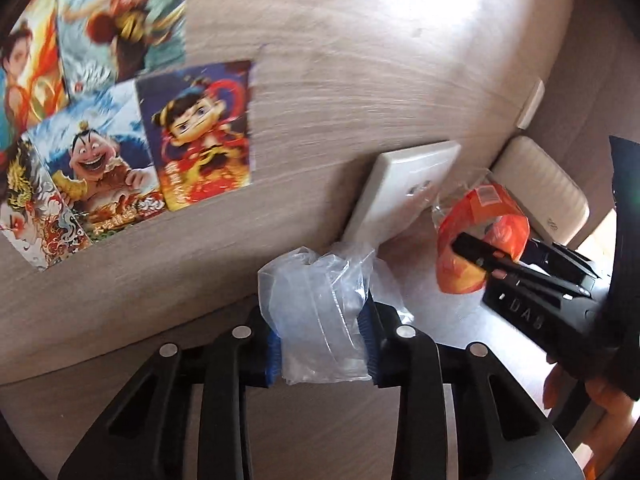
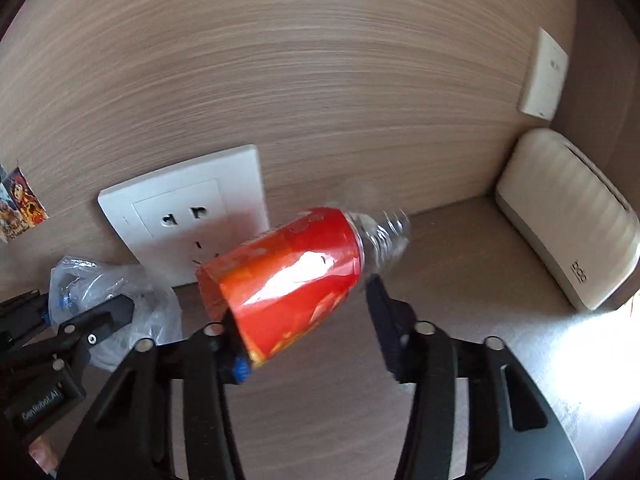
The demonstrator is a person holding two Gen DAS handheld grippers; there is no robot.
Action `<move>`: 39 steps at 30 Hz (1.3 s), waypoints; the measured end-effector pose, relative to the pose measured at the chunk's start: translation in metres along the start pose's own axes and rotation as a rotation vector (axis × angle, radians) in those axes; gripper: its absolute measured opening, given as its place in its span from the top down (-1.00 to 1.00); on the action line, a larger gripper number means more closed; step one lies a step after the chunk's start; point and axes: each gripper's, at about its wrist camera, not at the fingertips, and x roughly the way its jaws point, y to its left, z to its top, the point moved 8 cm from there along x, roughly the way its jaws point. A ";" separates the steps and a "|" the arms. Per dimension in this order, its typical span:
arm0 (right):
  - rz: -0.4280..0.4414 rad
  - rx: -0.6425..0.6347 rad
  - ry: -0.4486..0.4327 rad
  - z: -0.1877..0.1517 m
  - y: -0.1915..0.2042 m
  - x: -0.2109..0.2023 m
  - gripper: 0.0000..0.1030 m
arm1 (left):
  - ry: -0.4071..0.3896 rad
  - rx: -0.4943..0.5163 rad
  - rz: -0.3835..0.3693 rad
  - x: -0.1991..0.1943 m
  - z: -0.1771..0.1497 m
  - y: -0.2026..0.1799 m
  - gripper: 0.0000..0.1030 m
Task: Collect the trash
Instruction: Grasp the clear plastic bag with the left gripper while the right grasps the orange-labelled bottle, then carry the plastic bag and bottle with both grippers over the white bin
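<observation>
My left gripper (image 1: 322, 344) is shut on a crumpled clear plastic bag (image 1: 316, 308), held above the wooden table near the wall. The bag also shows in the right wrist view (image 2: 112, 300), with the left gripper (image 2: 80, 320) at the lower left. My right gripper (image 2: 308, 328) holds a crushed clear plastic bottle with a red-orange label (image 2: 288, 280), tilted, its clear neck end pointing up and to the right. In the left wrist view the right gripper (image 1: 480, 258) and the bottle (image 1: 476, 240) are at the right, close beside the bag.
A white wall socket (image 2: 188, 216) sits on the wood-grain wall behind both grippers. A cream-coloured box-like device (image 2: 568, 220) stands in the right corner, with a small white wall plate (image 2: 544, 76) above it. Cartoon pictures (image 1: 120, 120) are stuck on the wall at left.
</observation>
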 end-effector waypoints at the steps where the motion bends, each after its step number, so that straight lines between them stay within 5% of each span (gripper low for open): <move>1: -0.003 0.016 -0.010 0.000 -0.006 -0.005 0.50 | -0.001 0.005 -0.008 -0.003 -0.001 -0.002 0.42; 2: 0.005 0.028 -0.015 -0.008 -0.020 -0.016 0.78 | -0.002 0.010 -0.015 -0.006 -0.002 -0.005 0.43; 4: 0.051 0.075 -0.019 -0.011 -0.034 -0.027 0.93 | -0.012 0.023 -0.039 -0.021 -0.005 -0.007 0.44; 21: 0.133 0.157 -0.265 -0.030 -0.044 -0.205 0.94 | -0.175 0.183 -0.087 -0.167 -0.012 -0.072 0.44; 29: 0.045 0.203 -0.331 -0.070 -0.091 -0.305 0.93 | -0.188 0.298 -0.167 -0.190 -0.032 -0.174 0.43; 39: -0.144 0.341 -0.256 -0.180 -0.184 -0.397 0.93 | -0.078 0.454 -0.360 -0.205 -0.124 -0.316 0.43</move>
